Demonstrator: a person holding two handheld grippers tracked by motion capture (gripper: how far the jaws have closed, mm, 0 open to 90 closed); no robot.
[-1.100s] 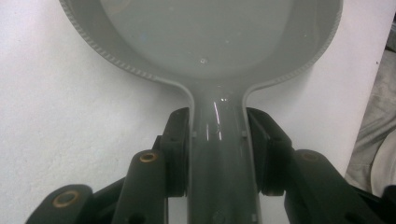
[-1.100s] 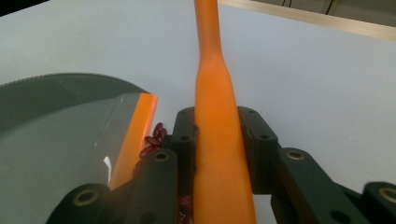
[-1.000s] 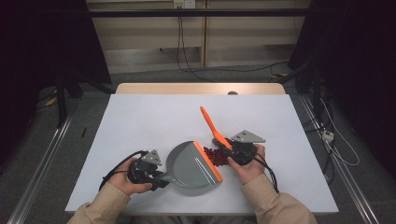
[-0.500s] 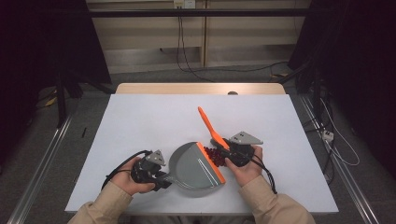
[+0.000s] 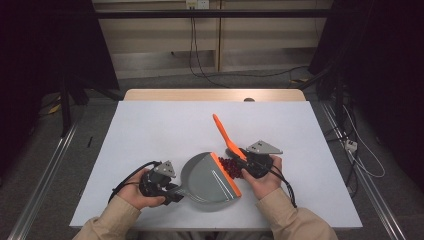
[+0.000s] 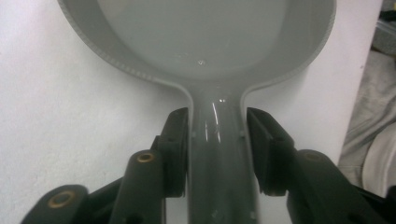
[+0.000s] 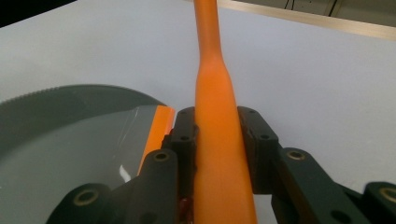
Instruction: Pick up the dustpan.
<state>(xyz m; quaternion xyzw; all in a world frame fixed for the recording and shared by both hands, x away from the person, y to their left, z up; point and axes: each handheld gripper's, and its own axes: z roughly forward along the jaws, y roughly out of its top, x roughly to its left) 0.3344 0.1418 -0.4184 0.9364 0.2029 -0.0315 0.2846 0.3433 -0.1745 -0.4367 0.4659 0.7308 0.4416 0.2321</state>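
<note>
Roughly: one dustpan [image 5: 210, 176], one brush [image 5: 226, 136].

Dustpan [image 5: 207, 179] lies on the table [image 5: 150, 130], near its front edge, about mid-width. Its handle points left, between the jaws of the left gripper [image 5: 172, 192]; its lip faces right. Small round bits [image 5: 231, 166] lie in a heap on the table just right of the lip, touching it. Brush [image 5: 226, 137] stands over the heap, tilted, handle rising back and left, between the jaws of the right gripper [image 5: 242, 165]. Right gripper sits just right of the heap, left gripper left of the dustpan. Behind the table, a floor with cables [image 5: 200, 60].
</note>
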